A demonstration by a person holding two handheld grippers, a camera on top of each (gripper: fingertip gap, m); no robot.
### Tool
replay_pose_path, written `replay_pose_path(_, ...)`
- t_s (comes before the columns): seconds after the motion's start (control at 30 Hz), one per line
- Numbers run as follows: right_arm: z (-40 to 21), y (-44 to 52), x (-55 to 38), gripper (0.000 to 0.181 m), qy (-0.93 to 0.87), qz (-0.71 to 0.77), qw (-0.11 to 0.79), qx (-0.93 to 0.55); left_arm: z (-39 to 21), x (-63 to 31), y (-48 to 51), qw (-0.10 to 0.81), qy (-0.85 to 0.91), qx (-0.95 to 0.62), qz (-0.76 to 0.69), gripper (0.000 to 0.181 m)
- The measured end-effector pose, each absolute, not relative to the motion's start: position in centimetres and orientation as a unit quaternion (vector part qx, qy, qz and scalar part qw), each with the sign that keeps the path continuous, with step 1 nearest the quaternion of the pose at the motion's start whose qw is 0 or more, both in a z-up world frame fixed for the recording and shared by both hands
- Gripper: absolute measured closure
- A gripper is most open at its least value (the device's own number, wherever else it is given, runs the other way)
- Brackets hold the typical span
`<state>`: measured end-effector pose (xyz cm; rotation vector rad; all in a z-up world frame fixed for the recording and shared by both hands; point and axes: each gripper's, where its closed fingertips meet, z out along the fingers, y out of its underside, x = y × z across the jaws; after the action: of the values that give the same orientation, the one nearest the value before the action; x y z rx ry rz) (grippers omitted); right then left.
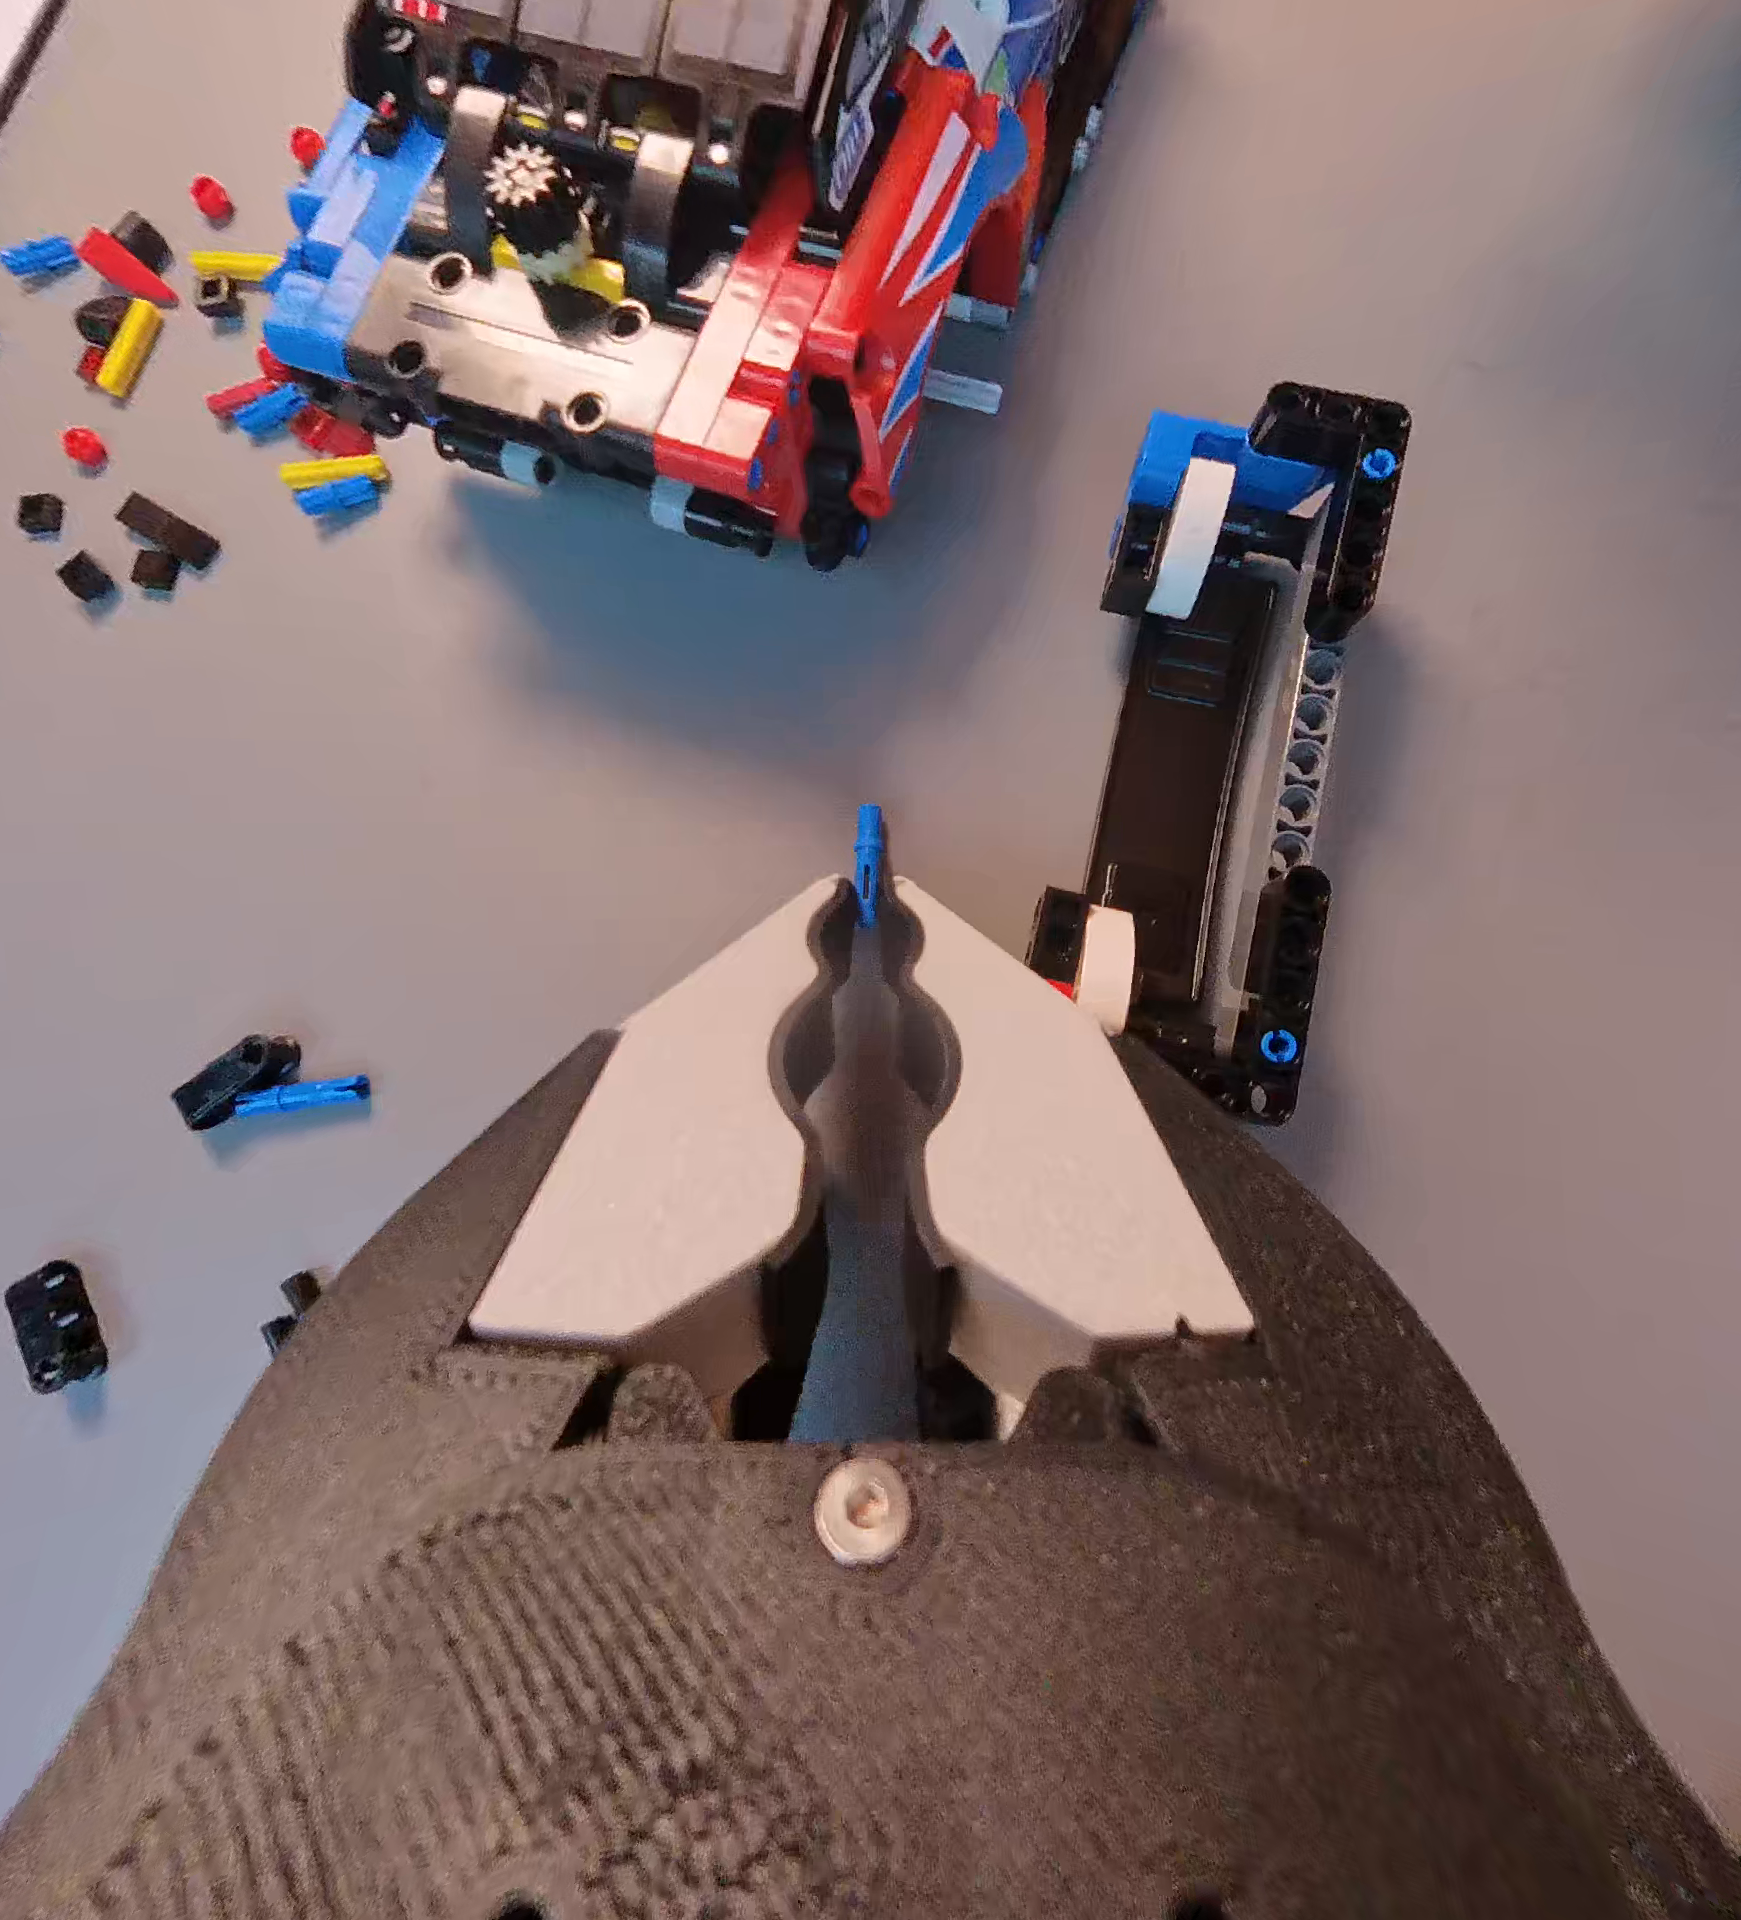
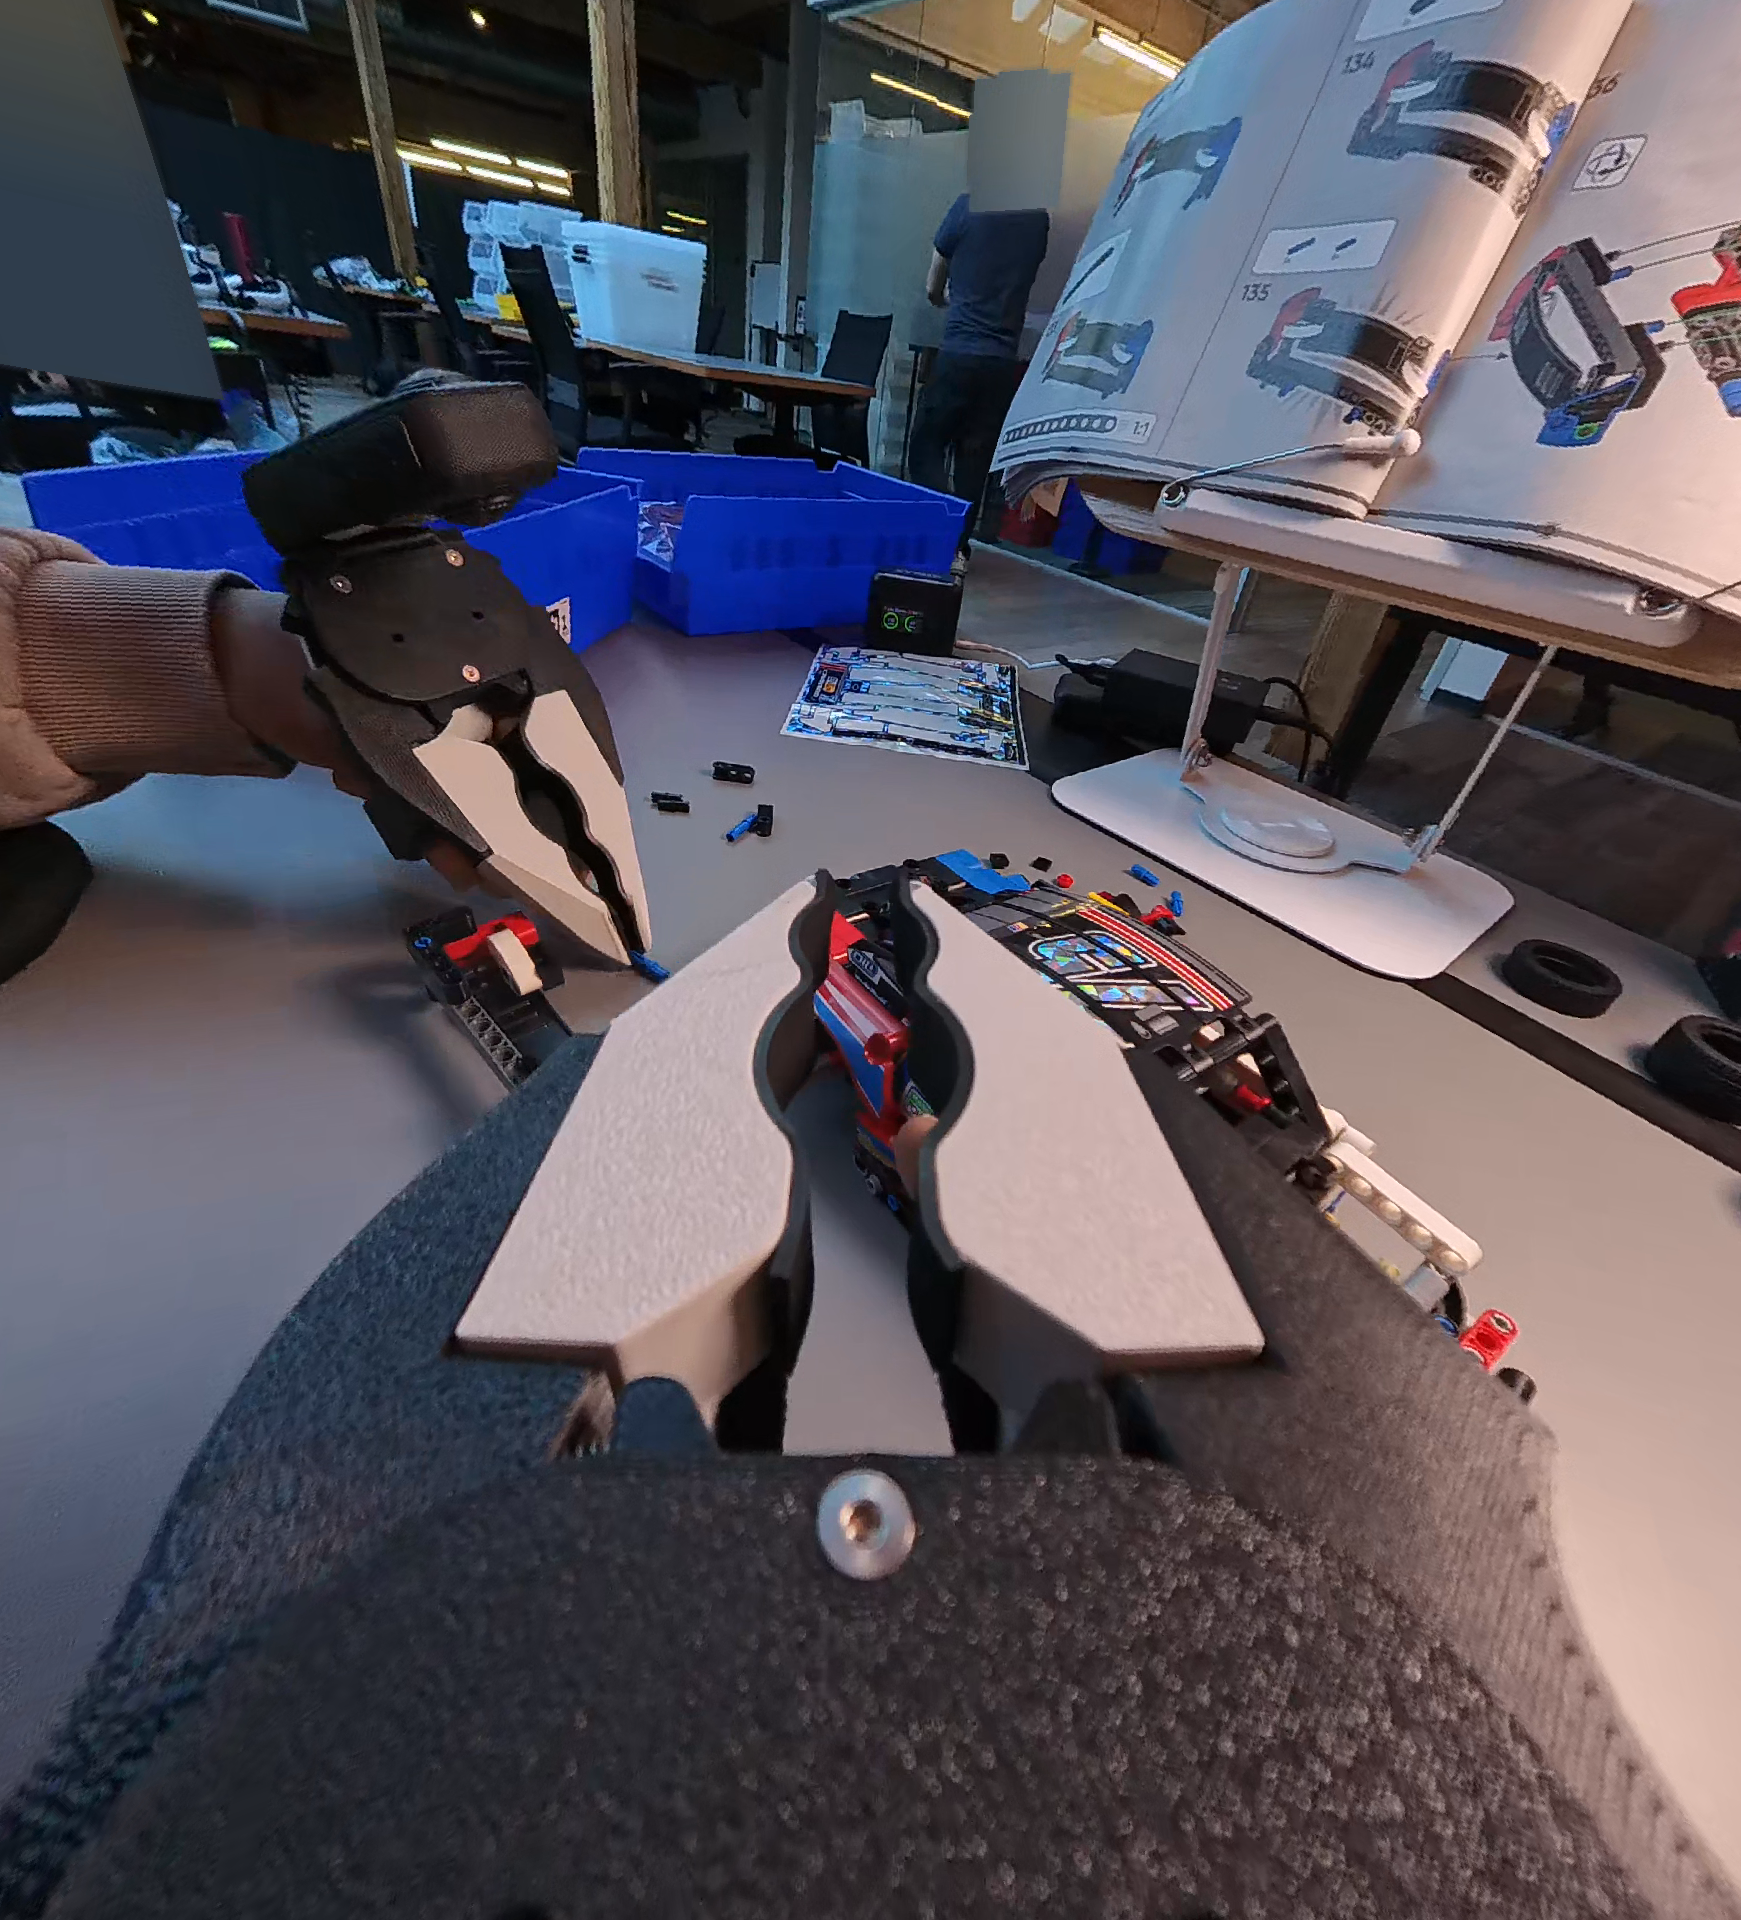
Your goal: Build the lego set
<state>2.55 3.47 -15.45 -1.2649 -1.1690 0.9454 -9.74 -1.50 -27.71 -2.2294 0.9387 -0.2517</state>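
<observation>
Left hand-held gripper (image 1: 868, 902) clamping a small blue plastic connector pin (image 1: 868, 847) at the very fingertips, most of the pin sticking out forward, probably so the free end can be pressed into a hole. Hovering just beside the long black sub-assembly with white curved pieces and a blue corner (image 1: 1235, 727), lying flat on the grey tabletop (image 1: 637, 779), its beam holes facing up for easy reach. Right hand-held gripper (image 2: 861, 914) standing slightly apart, straddling the side of the red, blue and black lego car body (image 2: 1105, 966); seemingly steadying it, though actual contact being hard to judge from this angle. Loose red, yellow, blue and black small parts (image 1: 139, 312) scattered left of the car, within reach. Open instruction booklet (image 2: 1365, 260) propped on a white stand (image 2: 1281, 831), angled toward the builder for reading.
</observation>
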Motion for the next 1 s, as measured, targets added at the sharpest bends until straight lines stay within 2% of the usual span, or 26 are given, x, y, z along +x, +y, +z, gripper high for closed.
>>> replay_pose_path(0.07,-15.5,3.5,2.6,0.173,-0.497,0.397,0.557,-0.535,-27.8,-9.8,-1.6,0.342,0.366,-0.859,-0.105,0.178)
replay_pose_path(0.17,-15.4,3.5,2.6,0.174,-0.495,0.398,0.557,-0.535,-26.7,-10.3,-1.5,0.356,0.345,-0.86,-0.122,0.167)
replay_pose_path(0.27,-15.3,3.6,2.7,0.174,-0.493,0.401,0.557,-0.535,-24.7,-14.3,0.7,0.396,0.231,-0.883,-0.1,0.161)
replay_pose_path(0.43,-15.1,3.5,2.8,0.174,-0.495,0.401,0.558,-0.531,-26.6,-20.1,2.7,0.369,0.083,-0.925,-0.044,0.158)
replay_pose_path(0.67,-15.1,3.7,3.0,0.174,-0.495,0.401,0.557,-0.533,-27.7,-20.3,3.5,0.349,0.093,-0.932,0.003,0.162)
replay_pose_path(0.83,-15.3,3.8,3.0,0.174,-0.498,0.397,0.556,-0.534,-27.8,-20.8,3.3,0.336,0.122,-0.933,0.032,0.179)
replay_pose_path(1.0,-15.3,3.7,3.1,0.174,-0.502,0.39,0.559,-0.532,-26.8,-16.7,0.1,0.326,0.225,-0.917,-0.047,0.18)
